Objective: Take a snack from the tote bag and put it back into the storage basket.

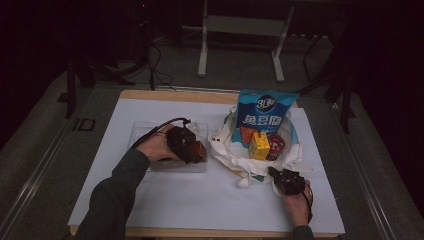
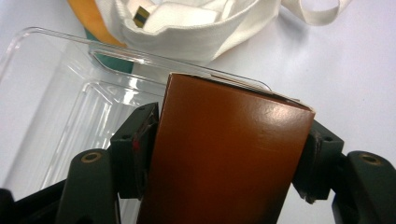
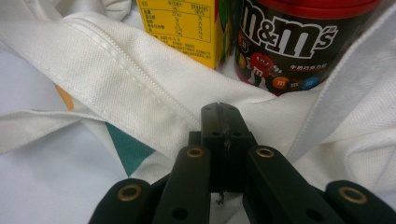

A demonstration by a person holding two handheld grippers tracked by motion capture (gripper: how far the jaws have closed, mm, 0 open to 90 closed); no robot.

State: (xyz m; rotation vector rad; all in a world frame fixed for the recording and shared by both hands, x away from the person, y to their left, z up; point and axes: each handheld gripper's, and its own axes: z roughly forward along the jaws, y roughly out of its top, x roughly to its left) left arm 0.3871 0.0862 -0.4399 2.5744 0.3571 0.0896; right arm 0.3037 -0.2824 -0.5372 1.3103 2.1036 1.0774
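— Brown card fills your left gripper (image 2: 224, 154): what exactly do you have there?

— You've got a brown box (image 2: 229, 154) clamped between both black jaws, one pad pressed on each side of it. In the high view your left gripper (image 1: 192, 150) holds that box over the clear plastic tray (image 1: 145, 129), at the tray's right end, nearest the bag.

— Is the box down in the tray?

— From the left gripper view the tray's clear rim (image 2: 56, 39) runs behind and to the left of the box, but whether the box touches the tray floor I cannot tell.

— And your right gripper?

— Your right gripper (image 3: 223, 116) has its jaws pressed flat together with no gap showing. The tips lie against the white cloth bag (image 3: 140, 79), at its near hem — whether any cloth is pinched between them I cannot tell. In the high view the right gripper (image 1: 278, 175) sits at the bag's front edge, on the white table cover (image 1: 200, 205).

— What's in the bag?

— A yellow carton (image 3: 187, 23) and a dark M&M's tub (image 3: 289, 42) with a red lid stand side by side just beyond your right jaws. Behind them, a blue snack pouch (image 1: 265, 112) stands upright at the back of the bag (image 1: 225, 145).
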